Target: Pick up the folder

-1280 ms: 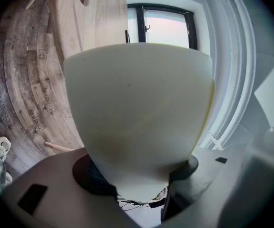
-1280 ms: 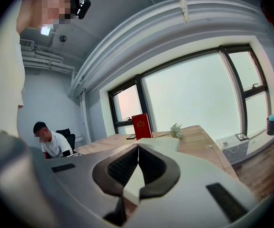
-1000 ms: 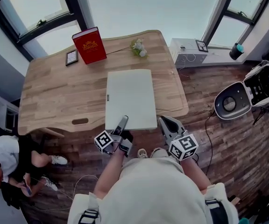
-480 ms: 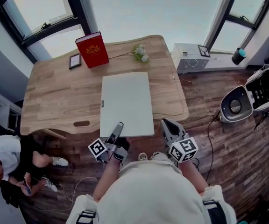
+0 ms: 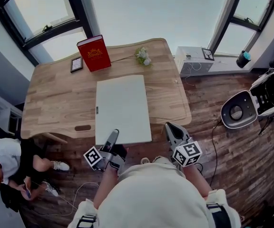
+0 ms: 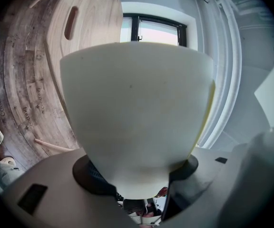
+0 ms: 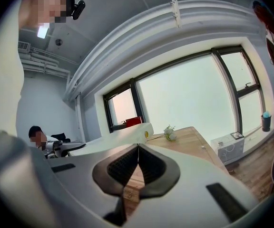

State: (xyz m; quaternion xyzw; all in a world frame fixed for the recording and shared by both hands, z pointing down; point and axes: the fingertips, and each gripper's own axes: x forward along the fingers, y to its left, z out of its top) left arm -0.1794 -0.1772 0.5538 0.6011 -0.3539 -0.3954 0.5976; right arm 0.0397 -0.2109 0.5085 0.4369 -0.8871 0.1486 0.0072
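Folder (image 5: pixel 122 108) was pinched at near short edge by left gripper (image 5: pixel 113 135), held roughly level above wooden table (image 5: pixel 56 99), near end overhanging. Right gripper (image 5: pixel 169 127) was kept empty, jaws pressed together, near folder's corner. Risk judged: 1-edge grip; far end could sag, folder could be levered out and dropped.

A light wooden table (image 5: pixel 56 94) with rounded corners stood on the dark plank floor (image 5: pixel 222 165). A red hardback book (image 5: pixel 94 52) with a gold emblem stood near its far edge. Just left of the book lay a small dark-framed rectangle (image 5: pixel 76 64), and to the book's right a sprig of white flowers (image 5: pixel 143 56). On the near side of the book, a pale flat folder (image 5: pixel 122 108) reached past the table's front edge.
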